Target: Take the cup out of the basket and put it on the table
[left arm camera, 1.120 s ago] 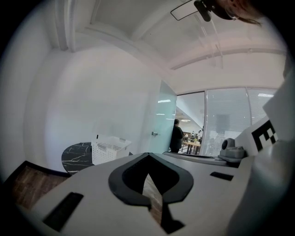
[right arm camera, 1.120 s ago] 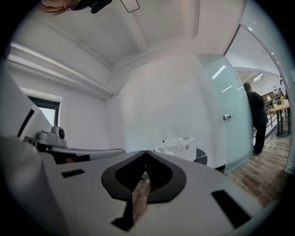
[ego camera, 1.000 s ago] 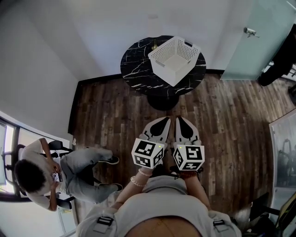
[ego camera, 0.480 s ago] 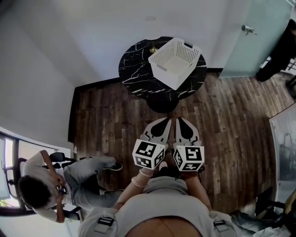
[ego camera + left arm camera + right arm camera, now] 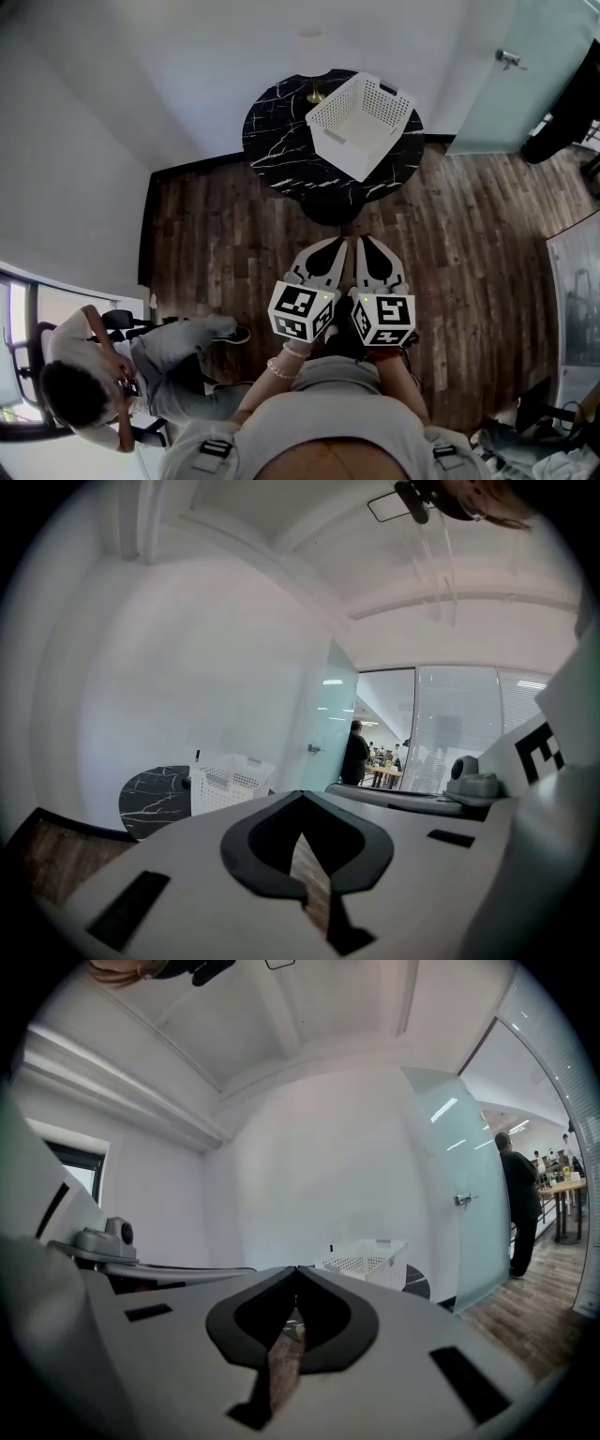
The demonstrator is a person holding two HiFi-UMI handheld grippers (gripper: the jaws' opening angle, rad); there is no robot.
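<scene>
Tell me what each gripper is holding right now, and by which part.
Nothing is held: the left gripper and the right gripper are both shut and empty, away from the white basket.

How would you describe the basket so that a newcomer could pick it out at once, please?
Find the round black marble-patterned table by the white wall. The basket stands on its right half: white, square, perforated walls, far bigger than the small gold object beside it.
</scene>
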